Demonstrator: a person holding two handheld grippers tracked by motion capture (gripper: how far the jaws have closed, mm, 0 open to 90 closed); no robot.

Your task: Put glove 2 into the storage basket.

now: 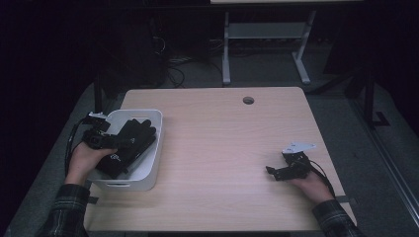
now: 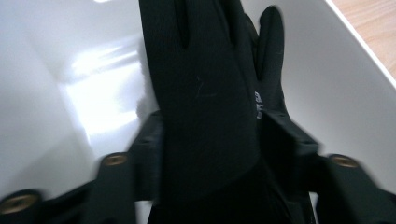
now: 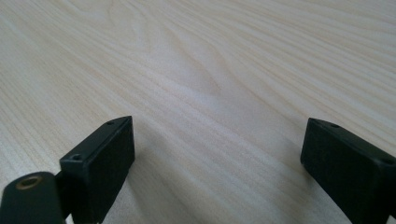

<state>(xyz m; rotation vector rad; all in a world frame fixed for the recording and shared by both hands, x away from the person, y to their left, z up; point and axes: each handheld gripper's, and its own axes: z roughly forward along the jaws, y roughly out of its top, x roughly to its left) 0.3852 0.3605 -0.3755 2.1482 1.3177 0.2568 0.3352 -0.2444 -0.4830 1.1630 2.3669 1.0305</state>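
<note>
Sleeves at the bottom edge of the high view, plaid, one per forearm. Right gripper sits low on the table, hand behind it, jaws spread wide with nothing between them. Looks parked: well apart from everything, likely waiting while the other side works.

Left gripper reaches into the white bin at the table's left edge, jaws pinching a black glove. Left hand holds it from outside the bin wall, so the tool angles in over the rim. My read: grip is near the cuff end so the fingers hang free of the jaws. Whether this is a pick or a drop, can't tell.

View differences:
- Left gripper view: glove runs up between the jaws, both pressed against its sides; small white print on one edge; bin wall behind, glossy with glare. Some blur.
- High view shows the bin contents as one dark mass with a white logo; can't tell if it's one glove or more.
- Right gripper view: bare wood grain between open jaws, confirming nothing is held.

Far end: cable hole in the table, then desk legs and dark floor.
</note>
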